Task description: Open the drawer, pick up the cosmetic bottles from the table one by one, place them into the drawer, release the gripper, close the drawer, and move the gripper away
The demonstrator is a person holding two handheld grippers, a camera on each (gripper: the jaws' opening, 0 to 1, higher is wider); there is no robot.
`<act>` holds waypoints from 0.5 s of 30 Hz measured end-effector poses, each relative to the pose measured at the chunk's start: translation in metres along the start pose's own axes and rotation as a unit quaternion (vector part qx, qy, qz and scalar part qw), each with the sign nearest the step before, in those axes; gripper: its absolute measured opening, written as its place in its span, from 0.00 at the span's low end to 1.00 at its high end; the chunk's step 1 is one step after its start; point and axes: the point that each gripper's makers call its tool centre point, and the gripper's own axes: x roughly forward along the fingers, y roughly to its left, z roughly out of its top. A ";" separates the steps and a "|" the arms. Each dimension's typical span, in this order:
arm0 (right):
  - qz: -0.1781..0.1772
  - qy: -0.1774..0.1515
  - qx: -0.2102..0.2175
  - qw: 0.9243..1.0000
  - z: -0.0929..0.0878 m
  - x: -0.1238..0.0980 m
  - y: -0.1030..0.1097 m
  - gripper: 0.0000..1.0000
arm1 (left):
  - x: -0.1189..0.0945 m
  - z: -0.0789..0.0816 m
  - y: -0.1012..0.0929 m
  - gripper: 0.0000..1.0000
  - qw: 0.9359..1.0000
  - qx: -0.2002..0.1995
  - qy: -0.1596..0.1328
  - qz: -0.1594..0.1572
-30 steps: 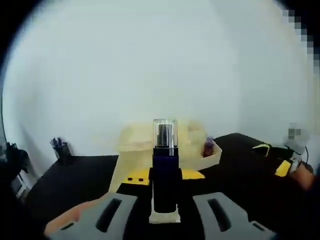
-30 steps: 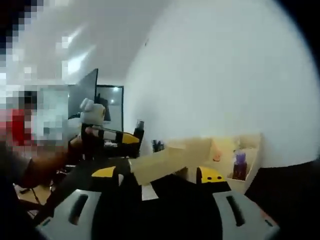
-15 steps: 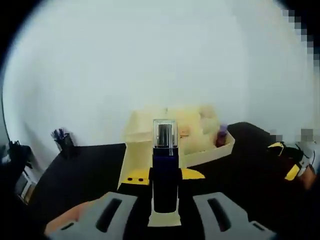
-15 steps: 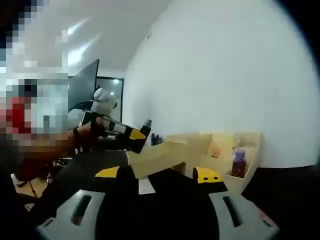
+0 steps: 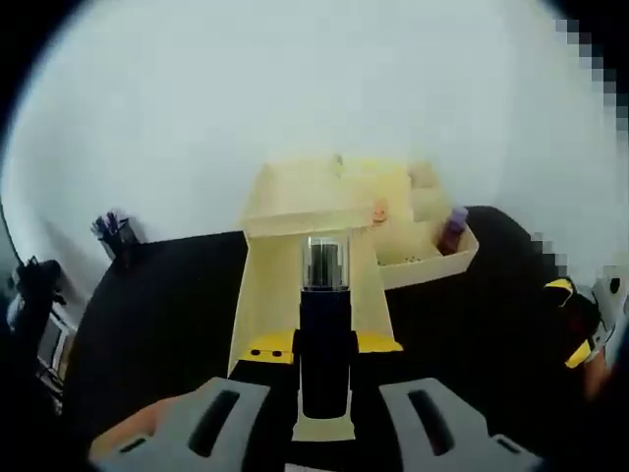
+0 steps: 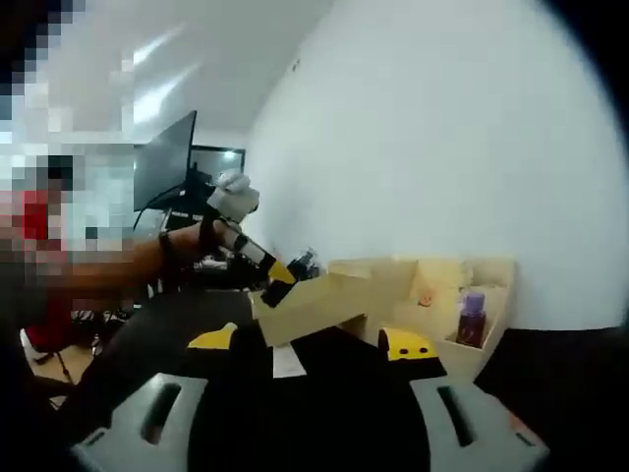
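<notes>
In the left gripper view, our left gripper is clamped on a dark blue cosmetic bottle with a clear cap, its long axis running straight up toward twelve o'clock along the jaws. The open pale yellow drawer lies directly ahead at twelve o'clock, extending from the organiser with its length in line with the bottle, so we judge this hand is the nearer one for the drop. In the right gripper view, our right gripper is spread wide and holds nothing, with the drawer at about eleven o'clock and a purple bottle in the organiser's side tray at two o'clock.
</notes>
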 end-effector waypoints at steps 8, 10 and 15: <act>0.002 0.014 -0.016 1.000 -0.005 0.002 0.003 0.52 | 0.008 -0.006 0.004 0.15 0.997 0.026 0.064 0.029; 0.003 0.017 -0.018 1.000 -0.006 0.003 0.003 0.52 | 0.014 -0.003 0.009 0.15 0.996 0.032 0.078 0.032; 0.004 0.022 -0.022 1.000 -0.007 0.004 0.003 0.52 | 0.022 -0.007 0.003 0.15 0.995 0.033 0.095 0.025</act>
